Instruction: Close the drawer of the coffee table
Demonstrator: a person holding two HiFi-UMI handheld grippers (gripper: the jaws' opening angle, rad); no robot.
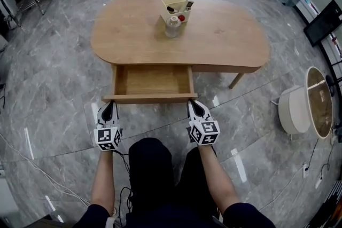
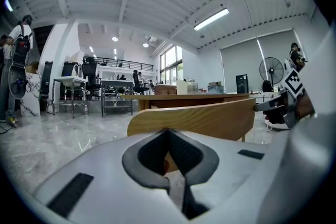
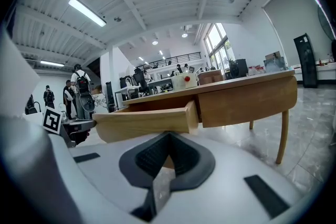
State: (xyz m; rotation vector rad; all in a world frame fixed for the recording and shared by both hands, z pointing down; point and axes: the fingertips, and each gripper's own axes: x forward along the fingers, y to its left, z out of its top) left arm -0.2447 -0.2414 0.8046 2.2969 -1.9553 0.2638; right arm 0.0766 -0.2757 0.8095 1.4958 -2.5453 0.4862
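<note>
The coffee table [image 1: 224,34] fills the upper middle of the head view, a rounded wooden top on grey marbled floor [image 1: 59,88]. Its drawer [image 1: 149,97] stands pulled well out toward the bottom of the frame, and its inside is bare wood. The left gripper [image 1: 110,106] sits at the left end of the drawer's front panel and the right gripper [image 1: 192,105] at the right end. Both tips are right up against the panel, though actual contact cannot be confirmed. In the left gripper view, the left gripper [image 2: 168,131] has its fingers pressed together at the tip with nothing between them. The drawer front [image 2: 210,120] rises just behind them, across the centre of the frame. In the right gripper view, the right gripper [image 3: 168,135] likewise has its fingers closed on nothing, with the drawer front [image 3: 147,122] just beyond them, running left of centre. On the tabletop, upper centre of the head view, stands a cream box [image 1: 176,4], and a pale jar [image 1: 172,26] is just below it. A round white side table [image 1: 299,107] stands at the right edge. The person's dark-trousered knees [image 1: 152,168] fill the bottom centre.
</note>
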